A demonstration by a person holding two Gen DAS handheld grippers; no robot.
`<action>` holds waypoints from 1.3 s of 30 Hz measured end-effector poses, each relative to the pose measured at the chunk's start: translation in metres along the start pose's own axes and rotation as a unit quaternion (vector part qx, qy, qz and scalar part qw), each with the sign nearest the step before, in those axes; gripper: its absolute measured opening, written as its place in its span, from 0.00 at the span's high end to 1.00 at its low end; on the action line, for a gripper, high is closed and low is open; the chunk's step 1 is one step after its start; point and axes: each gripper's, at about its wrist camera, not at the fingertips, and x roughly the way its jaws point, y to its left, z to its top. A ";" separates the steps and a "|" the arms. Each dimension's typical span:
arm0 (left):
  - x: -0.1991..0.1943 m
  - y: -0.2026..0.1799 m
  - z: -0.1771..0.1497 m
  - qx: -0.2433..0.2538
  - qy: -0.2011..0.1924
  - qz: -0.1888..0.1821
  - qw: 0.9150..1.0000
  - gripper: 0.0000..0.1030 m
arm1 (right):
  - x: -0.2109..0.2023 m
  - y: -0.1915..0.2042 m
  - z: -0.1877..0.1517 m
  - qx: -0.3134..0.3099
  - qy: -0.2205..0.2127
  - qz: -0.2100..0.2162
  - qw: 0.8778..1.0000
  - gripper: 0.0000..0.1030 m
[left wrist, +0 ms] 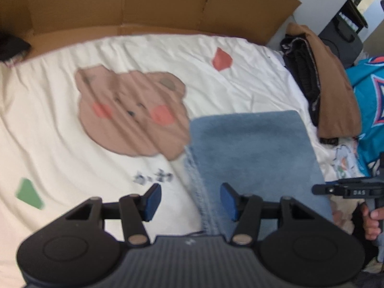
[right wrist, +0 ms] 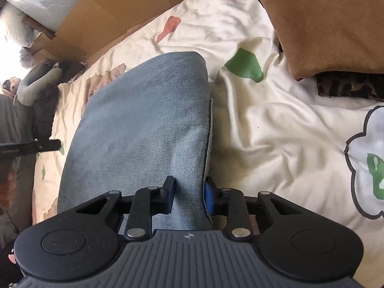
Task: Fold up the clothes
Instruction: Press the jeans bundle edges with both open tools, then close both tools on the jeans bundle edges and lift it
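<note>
Cream bedsheet [left wrist: 60, 129] with bear print [left wrist: 132, 110] fills both views; cardboard [left wrist: 120, 2] runs along the top of the left wrist view. Folded blue jeans [right wrist: 144, 124] lie on the sheet, centre of the right wrist view, lower right in the left wrist view. Brown garment [right wrist: 324, 24] upper right, on a leopard-print piece [right wrist: 348, 86]. Right gripper [right wrist: 189, 196]: fingers clamped on jeans' edge. Left gripper [left wrist: 190, 201]: fingers apart, nothing held, over jeans' hem.

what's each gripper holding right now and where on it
The right gripper is shut on the blue denim garment, pinching its near seamed edge. The left gripper is open, holding nothing.
</note>
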 end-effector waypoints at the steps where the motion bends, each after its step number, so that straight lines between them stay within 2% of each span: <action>1: 0.005 0.000 -0.004 -0.011 0.000 -0.010 1.000 0.44 | 0.001 0.000 0.000 0.002 0.000 -0.002 1.000 0.75; 8: 0.035 0.005 -0.029 -0.068 0.004 -0.070 0.995 0.40 | 0.003 0.003 -0.001 -0.002 0.006 -0.016 1.000 0.74; 11: 0.038 0.016 -0.037 -0.096 -0.003 -0.089 0.991 0.36 | 0.003 0.003 -0.002 0.001 0.005 -0.017 1.000 0.74; 14: 0.037 0.022 -0.046 -0.118 -0.010 -0.107 0.987 0.36 | 0.005 0.003 -0.002 0.003 0.002 -0.017 1.000 0.73; 20: 0.040 0.022 -0.067 -0.140 -0.025 -0.142 0.980 0.38 | 0.012 -0.004 -0.003 0.008 -0.001 -0.005 1.000 0.72; 24: 0.047 0.028 -0.073 -0.157 -0.028 -0.165 0.973 0.39 | 0.013 -0.006 0.002 0.010 0.018 0.004 1.000 0.72; 29: 0.056 0.036 -0.081 -0.178 -0.031 -0.193 0.964 0.29 | 0.015 -0.008 0.007 0.007 0.041 0.006 0.999 0.72; 34: 0.064 0.043 -0.089 -0.198 -0.034 -0.220 0.955 0.24 | 0.021 -0.010 0.005 0.013 0.046 0.002 0.999 0.69; 39: 0.063 0.044 -0.090 -0.195 -0.037 -0.225 0.954 0.25 | 0.022 -0.010 0.006 0.015 0.047 0.005 0.999 0.69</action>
